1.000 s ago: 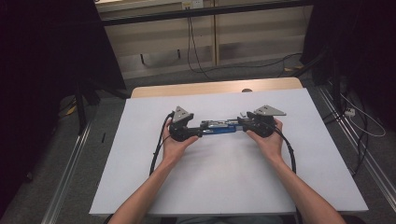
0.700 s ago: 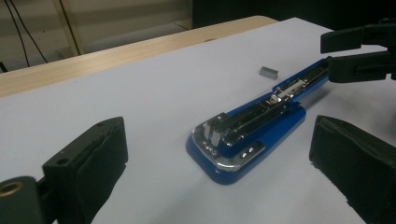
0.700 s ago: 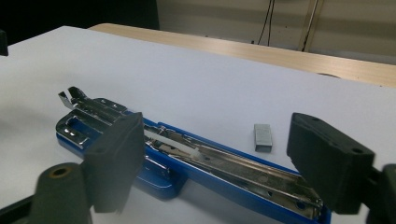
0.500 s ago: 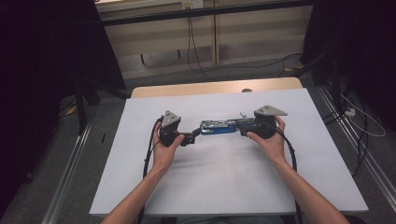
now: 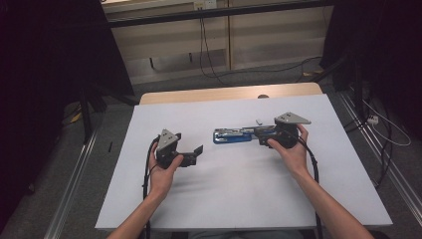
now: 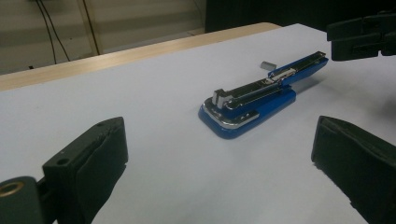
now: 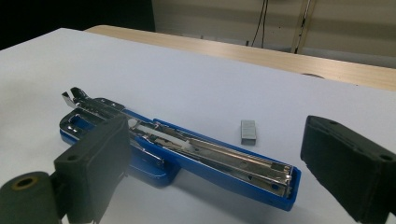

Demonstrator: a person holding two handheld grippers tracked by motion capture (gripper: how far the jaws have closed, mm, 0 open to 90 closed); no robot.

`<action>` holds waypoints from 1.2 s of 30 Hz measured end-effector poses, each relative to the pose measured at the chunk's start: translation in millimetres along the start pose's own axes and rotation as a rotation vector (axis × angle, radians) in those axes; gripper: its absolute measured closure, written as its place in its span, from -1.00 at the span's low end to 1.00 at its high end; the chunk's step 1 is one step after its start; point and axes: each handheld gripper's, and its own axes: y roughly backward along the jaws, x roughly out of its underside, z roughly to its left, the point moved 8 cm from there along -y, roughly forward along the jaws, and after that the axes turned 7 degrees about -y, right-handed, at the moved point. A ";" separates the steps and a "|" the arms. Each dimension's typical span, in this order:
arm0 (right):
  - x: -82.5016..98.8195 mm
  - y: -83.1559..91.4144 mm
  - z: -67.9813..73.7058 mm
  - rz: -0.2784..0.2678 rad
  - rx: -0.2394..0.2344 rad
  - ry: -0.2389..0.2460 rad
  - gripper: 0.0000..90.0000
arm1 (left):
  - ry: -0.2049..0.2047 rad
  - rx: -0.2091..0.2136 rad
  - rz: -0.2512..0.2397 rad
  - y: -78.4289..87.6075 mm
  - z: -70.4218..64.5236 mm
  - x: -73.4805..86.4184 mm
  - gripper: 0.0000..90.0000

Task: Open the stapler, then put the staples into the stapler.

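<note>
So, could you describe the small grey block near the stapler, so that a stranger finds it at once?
Start from the white table cover and find the blue stapler lying opened near its middle. Just beyond the stapler's far side lies the staple block, apart from it: tiny, grey, rectangular and metallic, the one loose piece there.

The high view looks forward and down from above the person's side onto the white table [image 5: 239, 199]. Each gripper view sits low and close to the tabletop, facing the blue stapler [image 6: 252, 100] from opposite ends; all three views share it [image 5: 234, 135] [image 7: 187, 156].
</note>
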 end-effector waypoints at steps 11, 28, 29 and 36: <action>-7.6 -1.1 0.6 -0.008 -0.010 0.003 -0.77 | -0.013 -0.016 -0.011 27.6 -3.0 10.4 -0.91; -26.5 -13.4 -17.2 0.050 0.000 -0.005 -0.80 | -0.019 -0.012 0.002 49.0 -12.7 23.1 -0.92; -26.5 -14.0 -19.4 0.055 0.009 -0.011 -0.85 | -0.017 -0.012 0.002 50.8 -13.9 23.4 -0.92; -26.2 -22.8 -21.5 0.112 -0.014 -0.020 -0.83 | 0.000 -0.017 -0.020 62.8 -15.2 25.4 -0.92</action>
